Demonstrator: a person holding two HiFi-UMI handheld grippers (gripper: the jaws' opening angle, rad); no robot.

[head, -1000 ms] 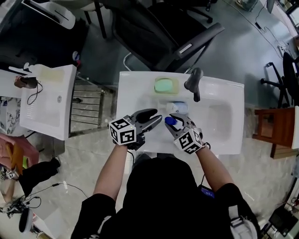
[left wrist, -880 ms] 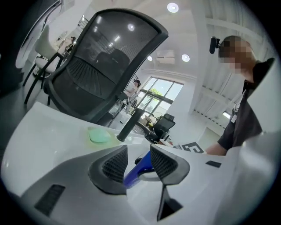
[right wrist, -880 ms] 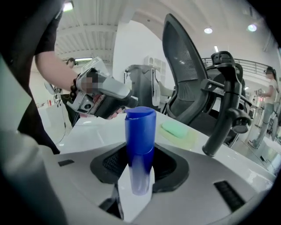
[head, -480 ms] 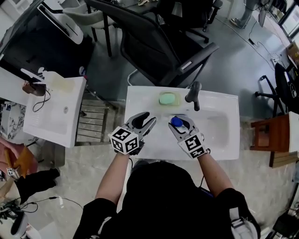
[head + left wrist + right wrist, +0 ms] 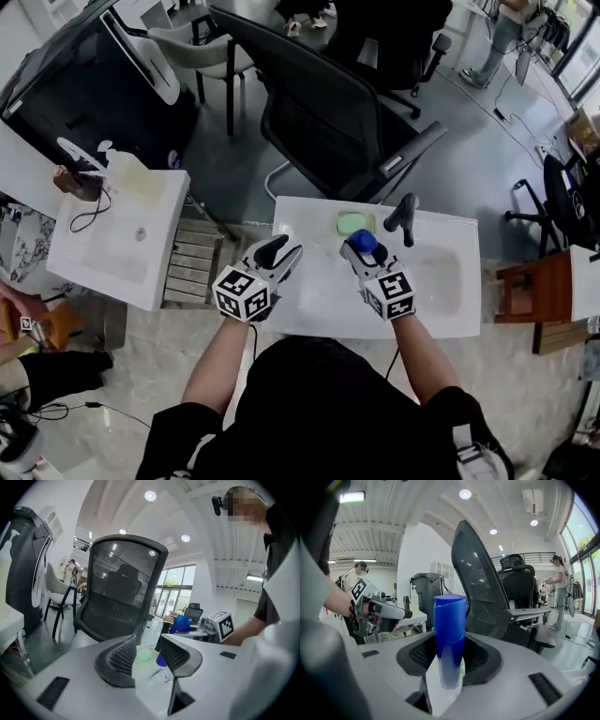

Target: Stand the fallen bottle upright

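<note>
Head view, bottle (image 5: pixel 363 241): held clear of the washbasin (image 5: pixel 309 291), just left of the faucet (image 5: pixel 405 217) and on the person's side of it, blue cap on top. It does not look set down yet.
Head view, right gripper (image 5: pixel 362 251): closed round the bottle beside the faucet. The lift probably gives the base room to swing under the cap.
Head view, left gripper (image 5: pixel 283 251): well left of the faucet over the basin's left part, fingers apart and holding nothing. It seems kept back as a spare support.
Head view, soap dish (image 5: pixel 355 223): just left of the faucet, beyond the bottle, green soap in it. A landing spot should stay nearer the person than this.
Left gripper view, jaws: spread, with only the far-off soap and a bit of blue showing through the gap. Nothing is gripped.
Left gripper view, office chair (image 5: pixel 122 588): stands beyond the faucet side of the basin, out of the way.
Right gripper view, jaws: both pads press the bottle's sides below the cap, and the bottle rises straight between them. A grip across the body lets the wrist keep it vertical.
Right gripper view, next: lower it straight onto the basin top left of the faucet. Letting go early risks a topple.
</note>
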